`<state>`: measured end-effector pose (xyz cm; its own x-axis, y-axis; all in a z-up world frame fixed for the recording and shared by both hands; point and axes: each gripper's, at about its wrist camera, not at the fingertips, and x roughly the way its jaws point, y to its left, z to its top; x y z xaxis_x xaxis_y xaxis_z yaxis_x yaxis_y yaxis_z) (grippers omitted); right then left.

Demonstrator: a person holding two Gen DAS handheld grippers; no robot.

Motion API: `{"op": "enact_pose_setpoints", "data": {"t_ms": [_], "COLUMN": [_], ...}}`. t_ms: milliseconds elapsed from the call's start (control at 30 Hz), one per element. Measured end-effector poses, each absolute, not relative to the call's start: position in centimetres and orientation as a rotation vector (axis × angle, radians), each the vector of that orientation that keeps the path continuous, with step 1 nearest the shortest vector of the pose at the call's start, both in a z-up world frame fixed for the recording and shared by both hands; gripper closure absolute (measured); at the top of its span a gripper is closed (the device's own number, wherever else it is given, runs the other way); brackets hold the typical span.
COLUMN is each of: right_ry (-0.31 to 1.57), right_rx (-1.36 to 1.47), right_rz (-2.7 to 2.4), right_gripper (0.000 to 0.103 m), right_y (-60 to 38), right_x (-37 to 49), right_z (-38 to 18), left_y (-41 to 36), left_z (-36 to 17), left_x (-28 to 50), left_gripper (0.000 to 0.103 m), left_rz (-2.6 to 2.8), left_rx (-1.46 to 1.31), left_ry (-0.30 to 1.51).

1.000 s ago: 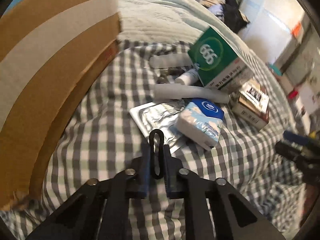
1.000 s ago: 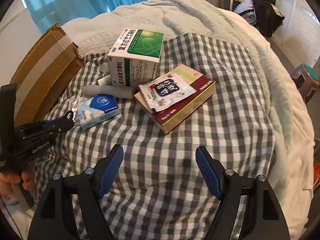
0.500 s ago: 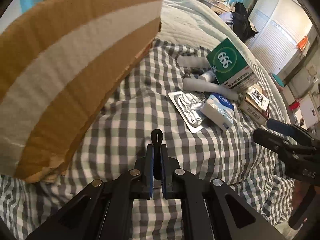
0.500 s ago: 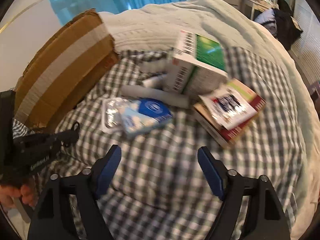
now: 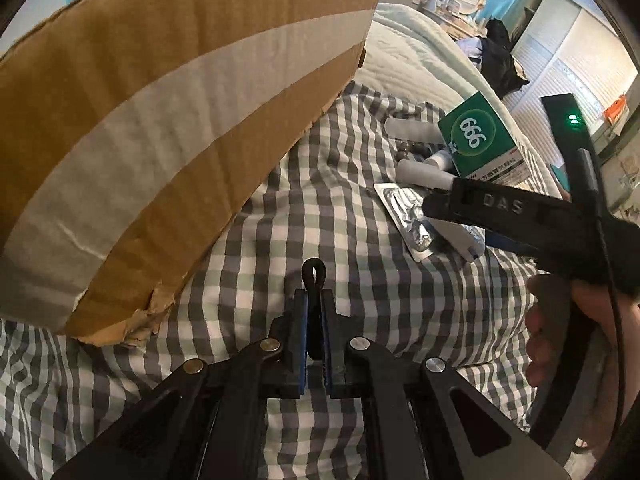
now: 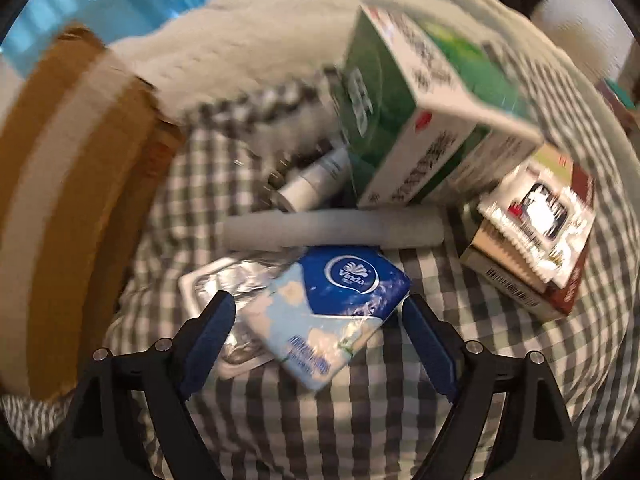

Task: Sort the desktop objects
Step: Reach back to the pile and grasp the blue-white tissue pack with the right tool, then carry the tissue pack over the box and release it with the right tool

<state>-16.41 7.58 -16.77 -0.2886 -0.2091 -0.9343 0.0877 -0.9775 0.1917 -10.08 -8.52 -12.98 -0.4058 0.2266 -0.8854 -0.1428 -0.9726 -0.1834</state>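
My left gripper (image 5: 314, 312) is shut on a small black loop-shaped item (image 5: 313, 276), held above the checked cloth next to the cardboard box (image 5: 168, 128). My right gripper (image 6: 320, 336) is open, its fingers either side of a blue Vinda tissue pack (image 6: 332, 312) that lies partly on a silver blister pack (image 6: 224, 288). In the left wrist view the right gripper (image 5: 436, 204) reaches over the blister pack (image 5: 404, 216). A green and white medicine box (image 6: 416, 120), a grey tube (image 6: 332, 228) and a small white bottle (image 6: 316, 180) lie beyond.
A stack of flat boxes with a sachet on top (image 6: 536, 236) lies at the right. The cardboard box (image 6: 60, 184) stands on the left. A pale quilt (image 5: 420, 56) covers the bed behind the checked cloth (image 5: 320, 208).
My left gripper drew back towards the cardboard box with the black item in it. My right gripper moved left and forward, down to the tissue pack, and stayed open.
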Motion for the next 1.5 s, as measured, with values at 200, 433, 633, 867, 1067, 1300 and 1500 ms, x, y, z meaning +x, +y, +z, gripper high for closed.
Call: {"op": "enact_pose_setpoints", "data": {"t_ms": [200,433,633,867,1067,1300,1500], "right_ry": [0.006,0.065,0.152,0.144,0.142,0.084,0.006], "right_rx": [1.663,1.555,1.509,1.477,1.41,1.269,1.157], "right_rz": [-2.393,-2.399,-2.368,-2.313,-2.32,-2.389,-2.404], "right_gripper": [0.035,0.04,0.041,0.041,0.041,0.041,0.041], "right_y": [7.6,10.4,11.9,10.4,9.6,9.1,8.3], "right_x": [-14.6,-10.5,-7.3,-5.9,-5.7,-5.9,-6.9], "right_z": [-16.3,-14.8,-13.8,-12.7,-10.3,-5.2,0.5], "left_y": [-8.8,-8.6,-7.8,-6.7,-6.4,-5.9,-7.2], "left_z": [-13.1,-13.3,-12.9,-11.8,-10.8,-7.6,-1.6], "left_x": [-9.8,-9.3,-8.8,-8.2,-8.1,-8.7,-10.1], "left_gripper": [0.097,0.097,0.097,0.097,0.097,0.097,0.097], "left_rz": [2.459,2.447,2.431,2.408,2.411,2.441,2.511], "left_rx": [-1.543,-1.549,-1.532,-1.496,-1.465,-1.416,-1.278], "left_ry": [-0.102,-0.105,-0.107,-0.102,-0.116,-0.135,-0.198]}}
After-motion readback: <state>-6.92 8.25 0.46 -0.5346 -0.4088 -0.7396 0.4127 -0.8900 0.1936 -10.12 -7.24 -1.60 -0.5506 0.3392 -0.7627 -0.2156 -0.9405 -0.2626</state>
